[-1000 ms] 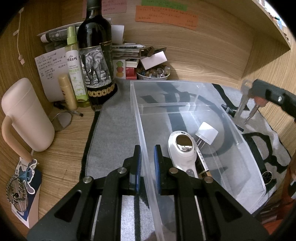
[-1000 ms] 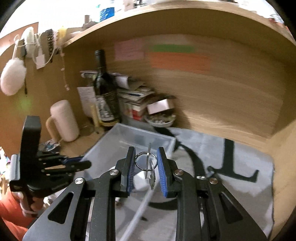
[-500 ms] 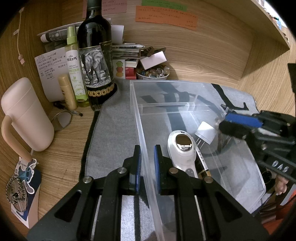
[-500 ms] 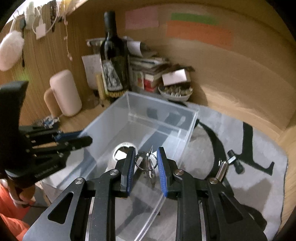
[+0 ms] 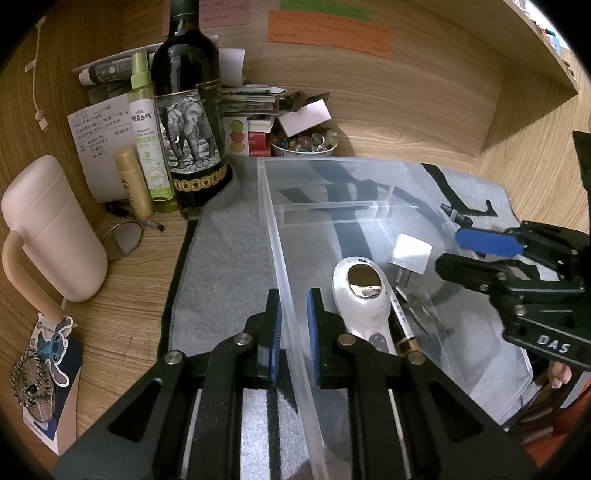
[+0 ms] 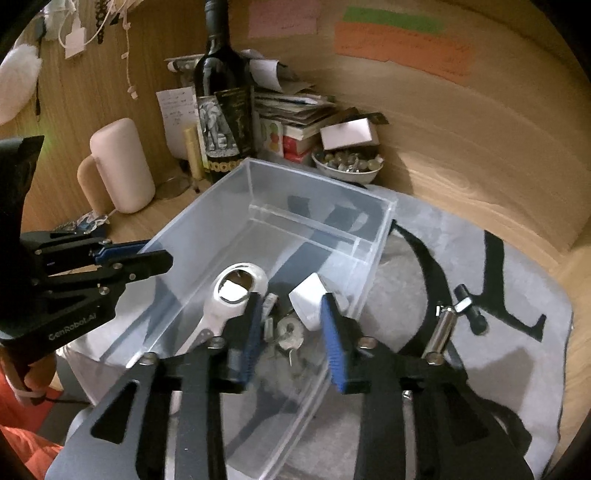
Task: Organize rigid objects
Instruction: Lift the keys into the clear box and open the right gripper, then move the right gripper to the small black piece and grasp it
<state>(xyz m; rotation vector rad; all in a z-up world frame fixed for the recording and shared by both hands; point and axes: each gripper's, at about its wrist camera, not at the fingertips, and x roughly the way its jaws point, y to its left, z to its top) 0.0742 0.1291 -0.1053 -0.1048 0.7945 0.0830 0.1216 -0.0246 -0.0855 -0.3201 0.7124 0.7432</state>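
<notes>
Readable writing is scarce: "DAS" stands on the body of the right gripper (image 5: pixel 484 253) at the right edge of the left wrist view, and "GenRobot.AI" on the left gripper (image 6: pixel 147 254) at the left of the right wrist view. The wine bottle (image 5: pixel 188 122) at upper left carries an elephant label; the text on the green spray bottle (image 5: pixel 147 136), the handwritten note (image 5: pixel 99 147) and the orange strip (image 5: pixel 328 31) on the back wall is too small to read.

The left gripper (image 5: pixel 293 325) is clamped on the near-left wall of the clear bin (image 5: pixel 280 236), low in the frame, unchanged from a second ago. The right gripper (image 6: pixel 291 332) has dropped into the bin, and its jaws have just been opening: the key ring (image 6: pixel 290 334) it pinched earlier now lies loose on the bin floor between the parted blue pads (image 6: pixel 332 343), beside the white handheld device (image 6: pixel 236 295) and the white plug (image 6: pixel 308 301). A chrome cylinder (image 6: pixel 443 328) remains outside on the grey mat (image 6: pixel 517 258).
</notes>
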